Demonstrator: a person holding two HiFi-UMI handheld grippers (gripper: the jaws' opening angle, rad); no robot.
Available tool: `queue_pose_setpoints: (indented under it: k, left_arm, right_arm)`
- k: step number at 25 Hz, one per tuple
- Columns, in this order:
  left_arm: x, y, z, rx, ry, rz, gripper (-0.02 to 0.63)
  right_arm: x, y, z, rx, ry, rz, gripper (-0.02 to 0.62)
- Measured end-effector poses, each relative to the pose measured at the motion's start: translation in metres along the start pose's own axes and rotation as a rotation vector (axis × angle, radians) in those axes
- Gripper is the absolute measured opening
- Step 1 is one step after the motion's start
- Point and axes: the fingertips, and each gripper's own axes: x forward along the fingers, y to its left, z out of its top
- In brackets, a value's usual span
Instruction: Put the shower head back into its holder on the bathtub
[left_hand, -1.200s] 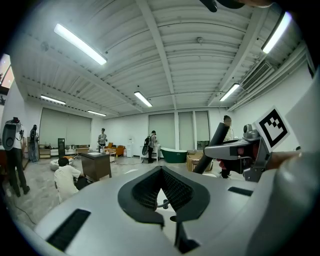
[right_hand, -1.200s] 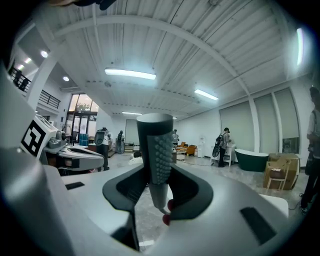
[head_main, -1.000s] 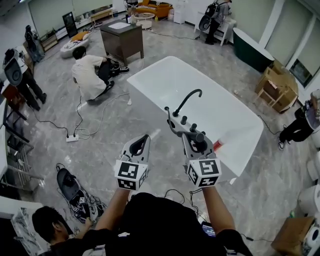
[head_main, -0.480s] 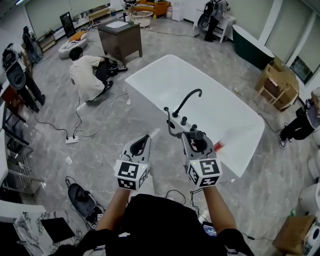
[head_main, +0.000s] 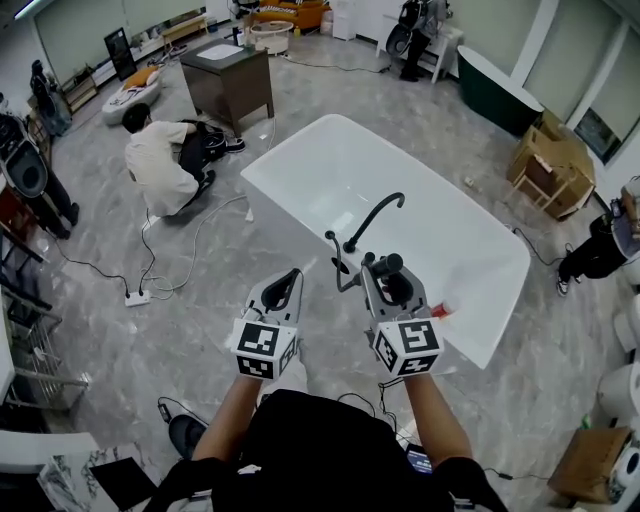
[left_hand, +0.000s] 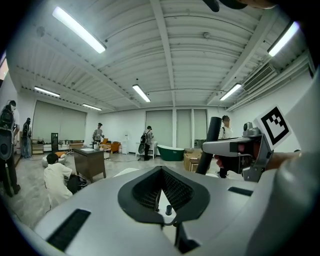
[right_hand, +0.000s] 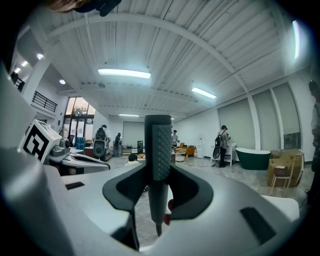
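Observation:
The white bathtub (head_main: 300, 205) lies just ahead, with its black curved faucet (head_main: 375, 213), knobs and a thin hooked holder post (head_main: 333, 245) on the near rim. My right gripper (head_main: 387, 275) is shut on the dark shower head (head_main: 391, 266), close to the knobs; its ribbed handle (right_hand: 160, 150) stands upright between the jaws. To its left my left gripper (head_main: 287, 282) hangs over the floor beside the tub, shut with nothing in it (left_hand: 161, 172). In the left gripper view the right gripper (left_hand: 240, 147) and the handle (left_hand: 213, 145) show at the right.
A red-and-white item (head_main: 443, 310) lies on the tub rim by my right gripper. A person (head_main: 160, 165) crouches left of the tub, with a power strip (head_main: 137, 297) and cables on the floor. A dark cabinet (head_main: 225, 75), a wooden crate (head_main: 550, 165) and a green tub (head_main: 500, 80) stand further off.
Both grippers have moved forward together toward the tub; the faucet and holder post now sit right in front of the right gripper. The jaws have kept their states.

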Motion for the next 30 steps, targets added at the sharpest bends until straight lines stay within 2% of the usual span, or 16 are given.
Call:
queue_pose_setpoints:
  k: [12, 23, 30]
  left_arm:
    - [0.091, 0.077, 0.03, -0.003, 0.015, -0.049, 0.012]
    - [0.144, 0.16, 0.052, 0.017, 0.009, -0.098, 0.012]
    - [0.165, 0.206, 0.04, 0.015, 0.028, -0.126, 0.012]
  right_arm:
    - [0.114, -0.028, 0.03, 0.022, -0.012, -0.044, 0.138]
    - [0.213, -0.022, 0.044, 0.019, -0.005, -0.088, 0.138]
    - [0.26, -0.014, 0.037, 0.022, 0.01, -0.115, 0.138]
